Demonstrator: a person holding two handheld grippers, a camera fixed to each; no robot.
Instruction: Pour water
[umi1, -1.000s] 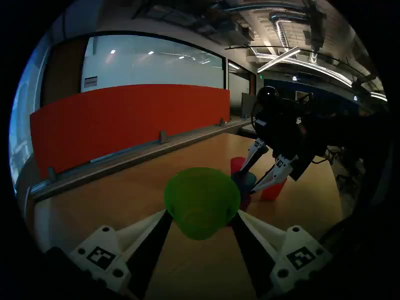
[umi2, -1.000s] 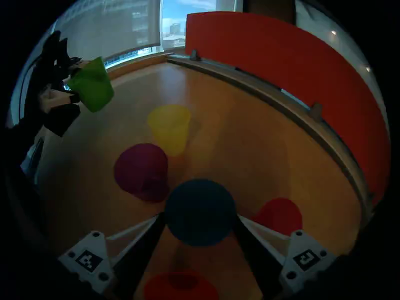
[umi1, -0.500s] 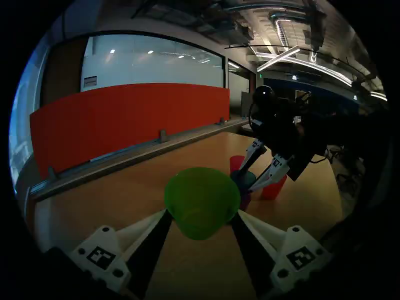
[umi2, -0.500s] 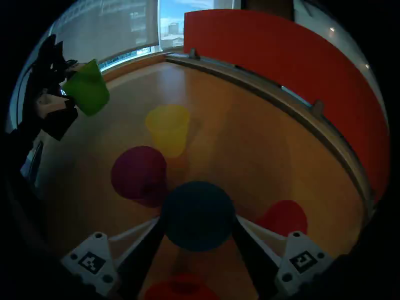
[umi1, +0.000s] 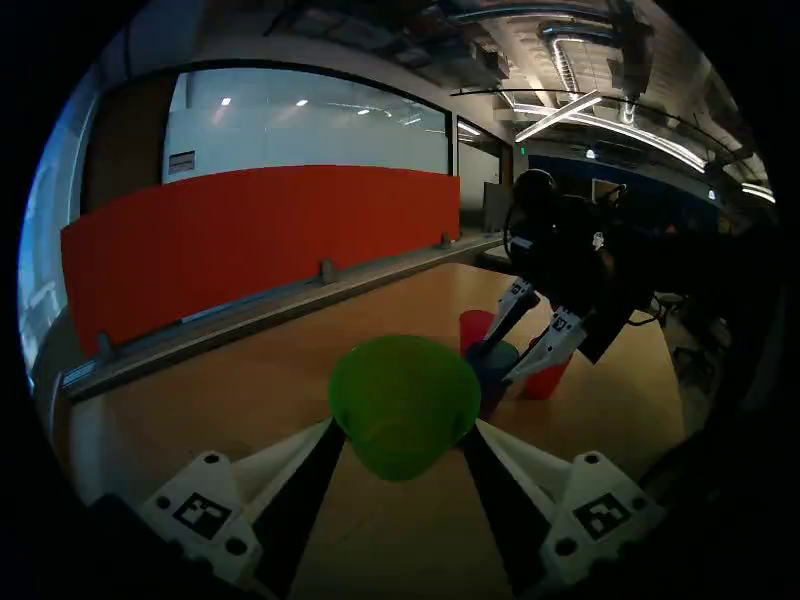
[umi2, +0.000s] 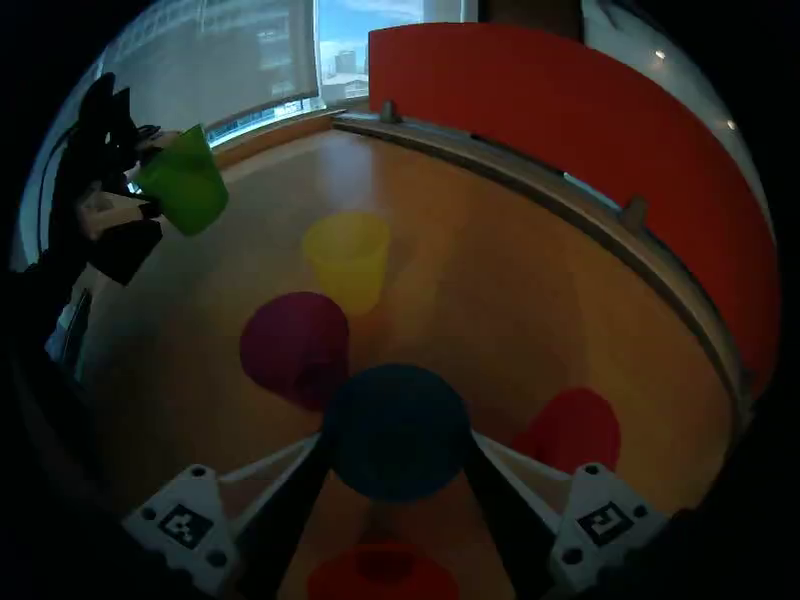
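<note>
Left gripper (umi1: 405, 440) is pinching a green plastic tumbler (umi1: 405, 395) between both fingers, which are spread only as wide as the cup. In the left gripper view it is holding the tumbler above a pale wooden tabletop (umi1: 250, 400), rim uppermost. Whether water is sitting inside cannot be told. Farther off, the right gripper (umi1: 500, 362) is reaching down over the table with a dark blue plastic cup (umi1: 492, 372) at its fingertips. A red plastic cup (umi1: 473, 325) is standing just behind, a second red plastic cup (umi1: 545, 382) just beside. An orange-red partition (umi1: 260, 240) is running along the table's far edge.

In the right gripper view, both right fingers are pressing the blue cup's sides, close to the camera. Beyond it, a magenta plastic cup (umi2: 295, 345) and a yellow plastic cup (umi2: 347, 255) are standing near each other. The green tumbler is hanging high at the left, well apart from them.

These cups are probably light, smooth and springy. Hard squeezing would likely buckle the wall, so gripping mid-wall, below the rim, seems soundest.
</note>
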